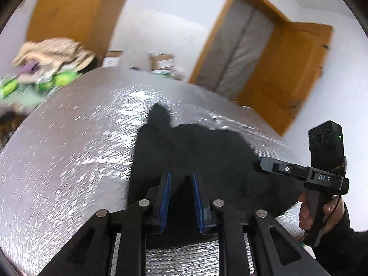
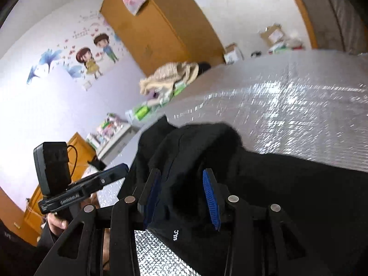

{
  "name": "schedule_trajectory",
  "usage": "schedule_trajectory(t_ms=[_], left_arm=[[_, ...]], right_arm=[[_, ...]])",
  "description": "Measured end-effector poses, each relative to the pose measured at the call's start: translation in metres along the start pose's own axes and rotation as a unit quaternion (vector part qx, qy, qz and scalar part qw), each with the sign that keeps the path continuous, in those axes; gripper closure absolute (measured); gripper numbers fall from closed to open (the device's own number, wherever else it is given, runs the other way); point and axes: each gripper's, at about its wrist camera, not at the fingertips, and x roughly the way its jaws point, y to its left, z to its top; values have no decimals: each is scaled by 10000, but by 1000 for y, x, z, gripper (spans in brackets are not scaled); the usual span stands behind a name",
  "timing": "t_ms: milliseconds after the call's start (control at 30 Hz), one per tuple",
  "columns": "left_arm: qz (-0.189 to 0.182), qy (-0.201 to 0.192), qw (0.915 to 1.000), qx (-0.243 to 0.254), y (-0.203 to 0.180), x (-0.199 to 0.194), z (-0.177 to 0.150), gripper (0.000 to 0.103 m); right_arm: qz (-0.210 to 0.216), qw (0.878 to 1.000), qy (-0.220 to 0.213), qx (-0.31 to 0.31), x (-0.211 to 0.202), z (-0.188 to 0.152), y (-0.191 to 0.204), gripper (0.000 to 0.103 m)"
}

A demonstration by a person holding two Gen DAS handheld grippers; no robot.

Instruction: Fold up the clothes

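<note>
Black garment (image 1: pixel 191 151) lies on the silver quilted work surface (image 1: pixel 69 161), near its front edge, bunched and uneven in outline, one narrow part sticking out towards the far side. No flat rectangle, no clean crease visible. Judgement: folding is at an early or middle stage; most of the squaring-up and final folds remain

Left gripper (image 1: pixel 181 201): blue pads parted, a clear gap between them, dark cloth below the tips but nothing pinched as far as the left wrist view shows. Right gripper (image 2: pixel 181 197): jaws spread wide, black fabric bulging between and under the pads; pads do not appear to press on it, so I read it as not gripping

View differences:
- Left wrist view shows the garment's whole outline on the surface, the right-hand tool from the side with the person's hand (image 1: pixel 322 211) on its handle, and an open wooden door (image 1: pixel 294 73)
- Right wrist view shows cloth detail close up: seam, small white print (image 2: pixel 176 235) near the hem, plus wall stickers (image 2: pixel 92 53) and a heap of beige laundry (image 2: pixel 170 76) beyond the surface
</note>
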Motion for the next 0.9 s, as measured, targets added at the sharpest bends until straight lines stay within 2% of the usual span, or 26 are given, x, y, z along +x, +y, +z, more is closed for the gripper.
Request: schedule_trajectory(t_ms=[167, 200, 233, 333, 433, 500, 533, 600, 667, 767, 900], left_arm=[[245, 262, 9990, -253, 9, 10, -16, 84], [250, 287, 9988, -300, 13, 9, -18, 84], [252, 308, 9986, -344, 16, 8, -21, 84], [171, 289, 9987, -387, 22, 4, -28, 84], [123, 280, 9987, -401, 22, 6, -30, 84], [143, 247, 9988, -390, 21, 4, -27, 84], [157, 216, 9989, -384, 20, 2, -26, 84], [225, 63, 9991, -354, 20, -6, -24, 84], [251, -74, 9990, -352, 21, -12, -22, 84], [393, 8, 9984, -416, 26, -8, -21, 84], [483, 75, 9973, -542, 32, -5, -26, 84]], right_arm=[[58, 9981, 476, 388, 29, 2, -16, 65], [124, 9977, 495, 439, 28, 3, -16, 89], [179, 9978, 435, 471, 24, 2, -15, 92], [180, 9988, 110, 436, -6, -2, -8, 93], [-98, 9963, 391, 753, -9, -16, -26, 92], [-268, 9938, 663, 853, -1, -27, -33, 87], [-368, 9936, 654, 840, -2, -28, -33, 87], [-602, 9948, 385, 733, -13, -21, -25, 78], [-768, 9953, -5, 589, -27, -11, -17, 77], [-657, 9964, -415, 347, -35, 6, 0, 77], [-514, 9983, -175, -216, -10, 19, 25, 77]])
